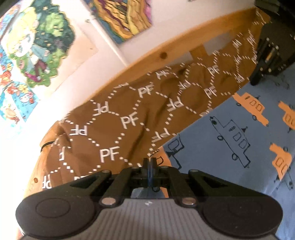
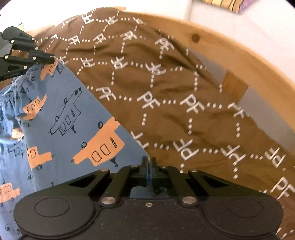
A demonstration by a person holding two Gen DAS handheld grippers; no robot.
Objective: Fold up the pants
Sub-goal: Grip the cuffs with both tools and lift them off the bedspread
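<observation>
Blue pants [image 1: 230, 129] printed with orange and outlined cars lie spread on a brown bedcover [image 1: 110, 129] patterned with white "PF" letters. My left gripper [image 1: 149, 162] is shut on the pants' edge, a strip of blue cloth pinched between its fingers. In the right wrist view the pants [image 2: 55, 110] fill the left side, with the gathered waistband [image 2: 11, 92] at the far left. There my right gripper [image 2: 149, 162] is likewise shut on the blue edge beside the bedcover [image 2: 166, 92]. Each gripper shows in the other's view: right gripper [image 1: 255, 82], left gripper [image 2: 53, 60], both at the pants' edge.
A wooden bed rail [image 1: 147, 55] [image 2: 221, 46] curves behind the bedcover. The white wall beyond carries colourful posters [image 1: 36, 46] [image 1: 125, 16].
</observation>
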